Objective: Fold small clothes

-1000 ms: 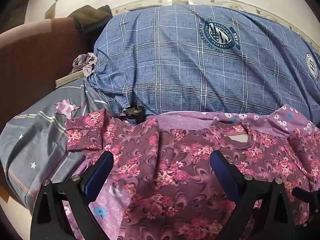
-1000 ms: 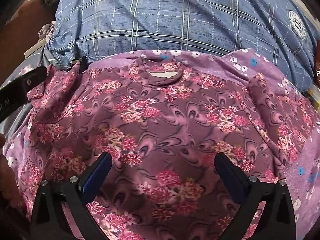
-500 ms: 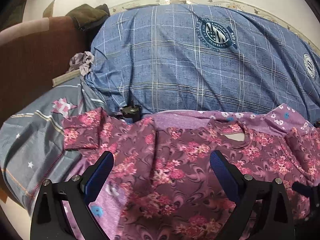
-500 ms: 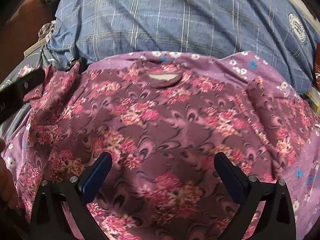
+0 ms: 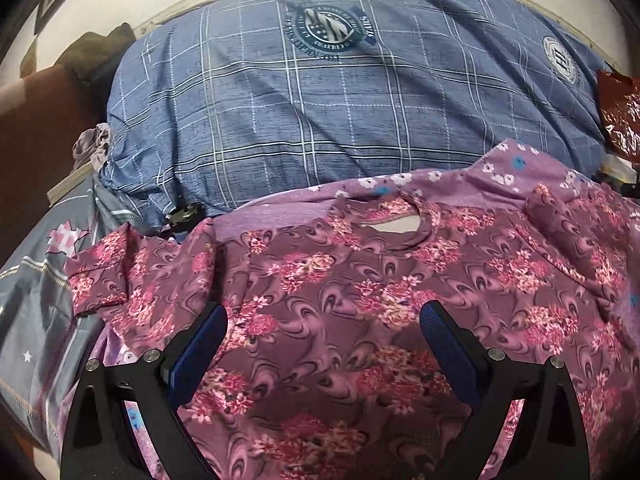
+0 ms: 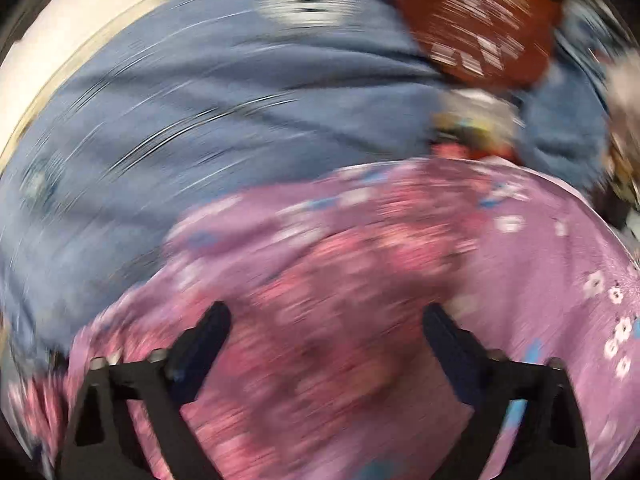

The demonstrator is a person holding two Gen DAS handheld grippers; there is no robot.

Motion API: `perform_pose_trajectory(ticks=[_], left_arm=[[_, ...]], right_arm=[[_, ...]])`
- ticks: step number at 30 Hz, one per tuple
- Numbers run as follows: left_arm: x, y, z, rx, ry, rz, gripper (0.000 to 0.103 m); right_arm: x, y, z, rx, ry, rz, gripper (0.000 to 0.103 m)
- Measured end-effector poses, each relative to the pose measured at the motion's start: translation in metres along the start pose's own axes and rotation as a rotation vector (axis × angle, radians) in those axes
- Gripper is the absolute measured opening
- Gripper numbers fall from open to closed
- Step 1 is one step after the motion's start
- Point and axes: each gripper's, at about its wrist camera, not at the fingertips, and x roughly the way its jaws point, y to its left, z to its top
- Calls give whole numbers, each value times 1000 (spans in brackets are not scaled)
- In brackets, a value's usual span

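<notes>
The right wrist view differs most from a second ago: then it was sharp and centred on the garment's neckline, now it is smeared throughout by motion and looks toward the garment's right side, with a dark red packet (image 6: 476, 24) at the top that was out of view before; the right gripper (image 6: 326, 340) has its jaws apart and closing, and through the blur no cloth can be seen pinched between them. The left wrist view has shifted less; the blue checked bedding (image 5: 320, 112) fills more of the upper field, the neckline sits nearer the centre, and a red packet (image 5: 620, 112) has entered at the right edge; the left gripper (image 5: 324, 336) is spread wide as before, above the cloth, gripping nothing.

The floral top (image 5: 360, 300) lies spread flat, front up, on a lilac flowered sheet (image 5: 500, 168) just in front of the bedding; its cloth is maroon-pink with pink flower clusters and swirls; the neckline (image 5: 394, 226) points toward the bedding; the short left-hand sleeve (image 5: 100, 276) reaches onto a grey starred cloth (image 5: 36, 320); shallow wrinkles cross the chest; no fold is made; a small dark object (image 5: 184, 212) lies between sleeve and bedding, its kind undeterminable.
</notes>
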Motion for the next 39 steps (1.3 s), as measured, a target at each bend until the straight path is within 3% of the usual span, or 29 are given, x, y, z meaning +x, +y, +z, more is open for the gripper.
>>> perform_pose_trajectory(ticks=[3, 6, 12, 14, 16, 20, 22, 25, 30, 33, 36, 39], left_arm=[[0, 0, -1, 2, 9, -15, 98], [7, 1, 0, 13, 16, 3, 98], [25, -1, 0, 38, 30, 42, 97], [29, -2, 1, 41, 38, 45, 97], [32, -1, 1, 45, 42, 50, 97], [31, 9, 3, 27, 34, 66, 97], [27, 21, 6, -15, 20, 72, 97], [20, 43, 10, -79, 1, 90, 97], [5, 86, 17, -168, -50, 184, 97], [-1, 107, 18, -226, -51, 233, 97], [-6, 131, 12, -291, -36, 255, 97], [-9, 156, 10, -375, -33, 265, 97]], right_arm=[[22, -70, 25, 214, 13, 30, 80], [45, -110, 37, 334, 32, 82, 74], [83, -110, 50, 327, 70, 154, 61], [89, -105, 52, 313, 73, 150, 46], [93, -102, 51, 304, 73, 157, 6], [72, -84, 54, 263, 5, 166, 4], [45, -63, 60, 228, -53, 203, 4], [-1, -24, 63, 193, -119, 331, 4], [-64, 88, 24, 21, -109, 590, 4], [-69, 179, -31, -140, -6, 684, 4], [-52, 245, -90, -265, 102, 693, 6], [-21, 298, -159, -336, 277, 694, 10]])
